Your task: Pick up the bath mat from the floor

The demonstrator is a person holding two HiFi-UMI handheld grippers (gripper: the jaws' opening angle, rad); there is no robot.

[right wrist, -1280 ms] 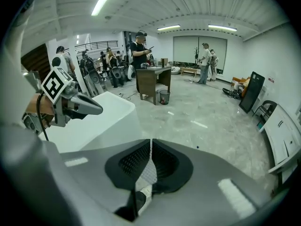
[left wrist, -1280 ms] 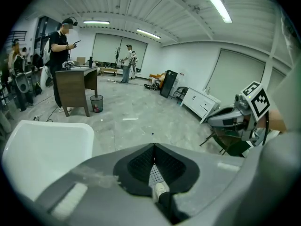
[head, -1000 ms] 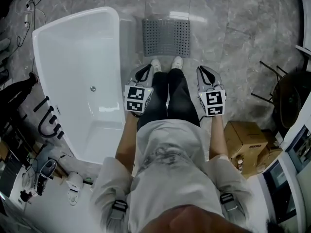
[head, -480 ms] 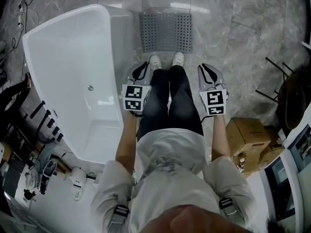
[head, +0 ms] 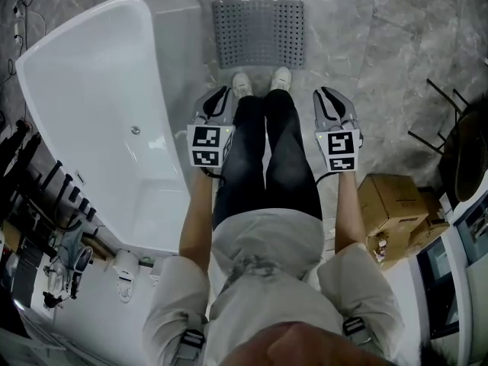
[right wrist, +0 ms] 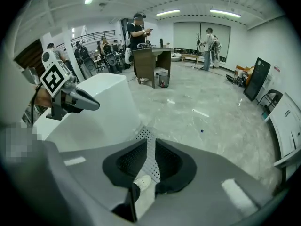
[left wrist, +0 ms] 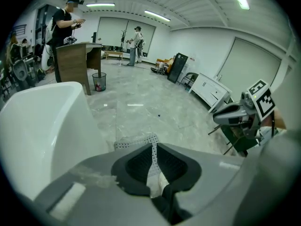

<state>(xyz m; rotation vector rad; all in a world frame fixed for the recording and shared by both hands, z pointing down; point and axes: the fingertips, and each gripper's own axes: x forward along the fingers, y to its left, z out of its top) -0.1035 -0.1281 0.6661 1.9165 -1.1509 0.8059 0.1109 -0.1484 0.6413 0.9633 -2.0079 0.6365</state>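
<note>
The grey perforated bath mat (head: 258,33) lies flat on the marble floor, just beyond the person's white shoes (head: 242,84). My left gripper (head: 219,100) hangs beside the left leg and my right gripper (head: 330,99) beside the right leg, both pointing toward the mat and well above it. Both pairs of jaws are opening, with a narrow gap and nothing between them. In the left gripper view the mat (left wrist: 134,141) shows past the left gripper (left wrist: 153,147). Through the slit of the right gripper (right wrist: 151,144) I see the mat (right wrist: 145,133) too.
A white bathtub (head: 99,113) stands along the left, its end close to the mat. Cardboard boxes (head: 393,204) and a dark chair (head: 457,143) are at the right. Tools and cables lie at the far left. People stand at a desk (left wrist: 75,62) in the distance.
The head view has tipped, so the mat and tub now sit higher in the picture. Both grippers stay beside the legs, a little lower in the frame.
</note>
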